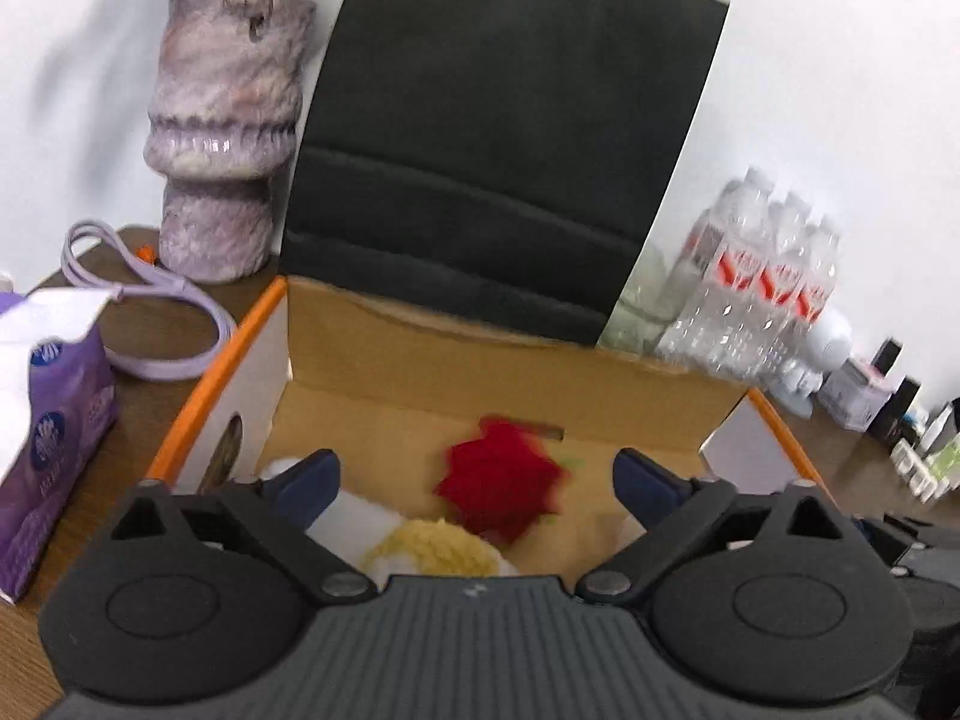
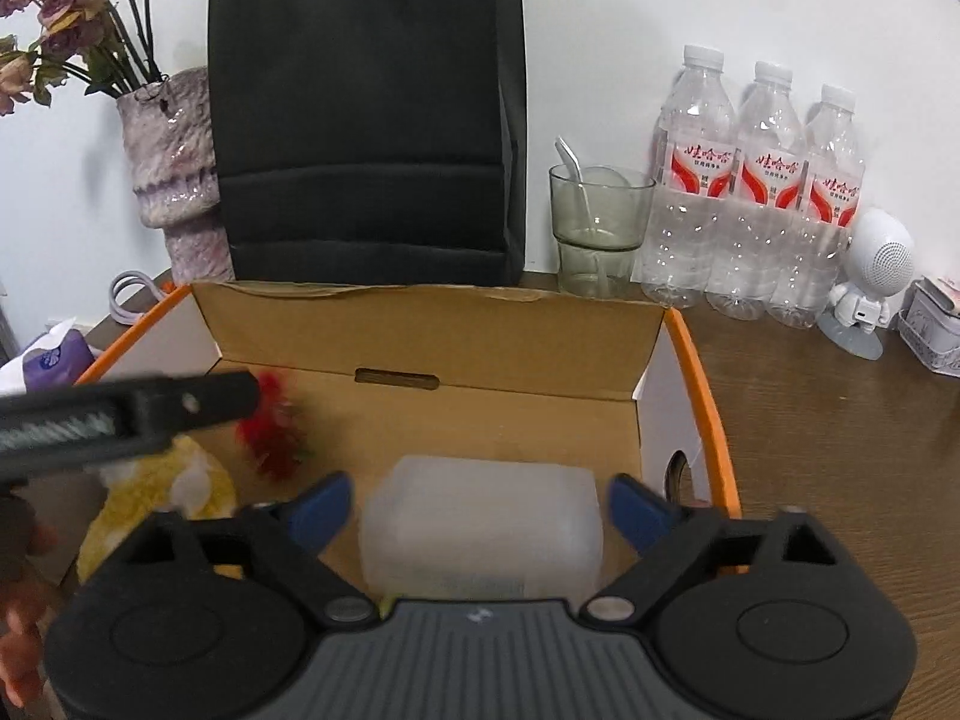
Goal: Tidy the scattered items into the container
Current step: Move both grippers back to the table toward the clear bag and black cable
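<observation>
Hovering with your left gripper [image 1: 477,483] and right gripper [image 2: 480,507] both spread empty over the cardboard box [image 2: 432,348], the red flower [image 1: 498,480] and translucent case [image 2: 480,516] lying inside at lower centre, you risked snagging them when pulling out.

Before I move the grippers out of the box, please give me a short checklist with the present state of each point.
1. Left gripper jaws open, nothing clamped: ok.
2. Right gripper jaws open, not pressing the translucent plastic box between them: ok.
3. Red flower inside the cardboard box: ok, though blurred, so whether it has settled: cannot tell.
4. Yellow fluffy item inside the cardboard box: ok.
5. Translucent plastic box resting flat on the bottom: cannot tell.
6. No scattered items left on the table: cannot tell; only part of the table shows.
</observation>
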{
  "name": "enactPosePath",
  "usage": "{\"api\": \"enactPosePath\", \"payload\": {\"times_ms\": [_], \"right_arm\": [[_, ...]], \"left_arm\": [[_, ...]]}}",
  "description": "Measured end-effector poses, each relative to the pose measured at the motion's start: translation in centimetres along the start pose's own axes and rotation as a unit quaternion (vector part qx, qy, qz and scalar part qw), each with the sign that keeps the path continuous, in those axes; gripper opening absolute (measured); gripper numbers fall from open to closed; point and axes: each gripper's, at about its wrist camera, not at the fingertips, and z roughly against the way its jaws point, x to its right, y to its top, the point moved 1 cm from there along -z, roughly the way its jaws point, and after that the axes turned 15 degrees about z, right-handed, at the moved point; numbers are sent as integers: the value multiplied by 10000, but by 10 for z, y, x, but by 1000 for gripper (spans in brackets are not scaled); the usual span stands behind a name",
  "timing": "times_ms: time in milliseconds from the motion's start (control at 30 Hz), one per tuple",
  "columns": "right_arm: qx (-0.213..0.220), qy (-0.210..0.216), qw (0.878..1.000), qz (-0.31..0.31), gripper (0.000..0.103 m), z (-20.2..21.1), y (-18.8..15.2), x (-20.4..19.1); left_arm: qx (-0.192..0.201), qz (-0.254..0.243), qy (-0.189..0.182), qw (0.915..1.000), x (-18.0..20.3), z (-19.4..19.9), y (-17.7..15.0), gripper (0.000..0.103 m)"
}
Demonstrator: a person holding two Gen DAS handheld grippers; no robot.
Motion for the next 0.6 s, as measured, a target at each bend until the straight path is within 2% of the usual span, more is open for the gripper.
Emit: {"api": "enactPosePath", "payload": {"times_ms": [400,600], "right_arm": [[245,-109,9996,-105,103,30,9,8],[552,-128,9983,-100,103,65,16,8]], "left_arm": [[218,-101,168,9996,6,25,7,103],[751,-319,-57,9966,9,75,9,103]]}}
